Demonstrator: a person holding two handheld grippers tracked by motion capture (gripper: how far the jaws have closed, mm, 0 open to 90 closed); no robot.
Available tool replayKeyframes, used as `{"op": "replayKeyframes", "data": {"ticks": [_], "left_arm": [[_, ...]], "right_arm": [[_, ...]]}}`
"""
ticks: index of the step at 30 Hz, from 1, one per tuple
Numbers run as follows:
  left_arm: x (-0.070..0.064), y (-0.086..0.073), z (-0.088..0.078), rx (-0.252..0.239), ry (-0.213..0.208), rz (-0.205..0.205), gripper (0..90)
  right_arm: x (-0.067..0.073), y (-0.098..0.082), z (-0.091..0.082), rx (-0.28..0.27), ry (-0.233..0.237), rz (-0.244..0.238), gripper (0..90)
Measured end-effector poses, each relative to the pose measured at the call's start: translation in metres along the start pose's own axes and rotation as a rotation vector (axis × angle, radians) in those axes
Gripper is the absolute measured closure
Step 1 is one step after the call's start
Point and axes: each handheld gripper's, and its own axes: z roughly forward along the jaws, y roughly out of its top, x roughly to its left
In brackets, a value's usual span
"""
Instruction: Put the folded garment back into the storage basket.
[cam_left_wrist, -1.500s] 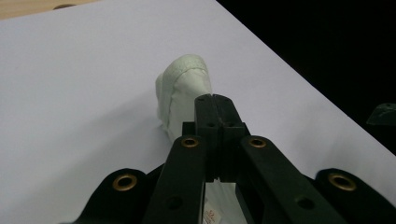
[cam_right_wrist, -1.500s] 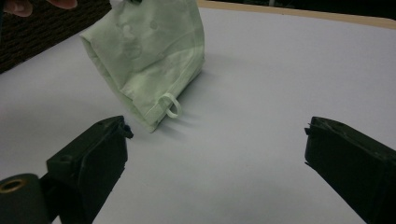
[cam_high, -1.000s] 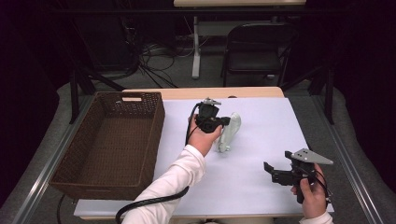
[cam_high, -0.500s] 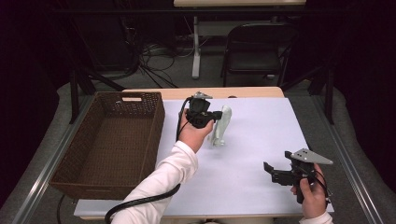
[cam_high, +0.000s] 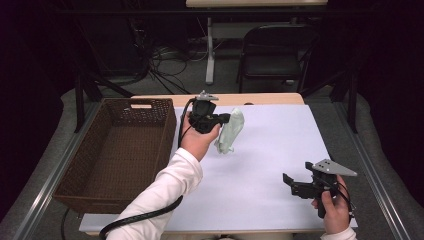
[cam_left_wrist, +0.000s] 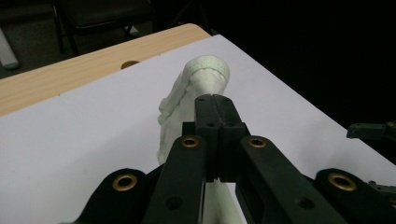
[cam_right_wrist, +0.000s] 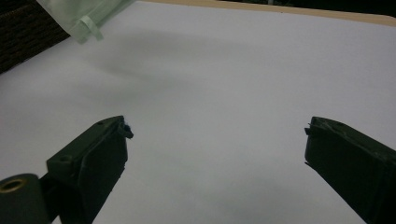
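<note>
Tabletop (cam_high: 280, 165): white sheet, your landmark.
Basket (cam_high: 120, 155): brown wicker, at its left edge.
Sock (cam_high: 229, 134): pale green, lifted above the tabletop, just right of the basket.
Left hand-held gripper (cam_high: 226, 119): your jaws clamped together on the sock.
Right hand-held gripper (cam_high: 291, 183): your jaws apart, near the tabletop's front right corner.

White sleeve (cam_high: 165, 192), black brass-riveted claws, trailing cable (cam_high: 135, 220).

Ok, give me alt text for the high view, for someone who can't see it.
A person's left gripper holds a pale green cloth lifted above a white table, next to a brown wicker basket. The right gripper, fingers open, rests low near the table's front right corner.
</note>
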Motion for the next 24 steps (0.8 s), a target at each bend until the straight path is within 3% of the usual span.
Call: {"op": "replayKeyframes", "data": {"ticks": [24], "left_arm": [[0.023, 0.008, -0.062, -0.057, 0.041, -0.008, 90.0]], "right_arm": [[-0.002, -0.001, -0.002, -0.012, -0.011, 0.016, 5.8]]}}
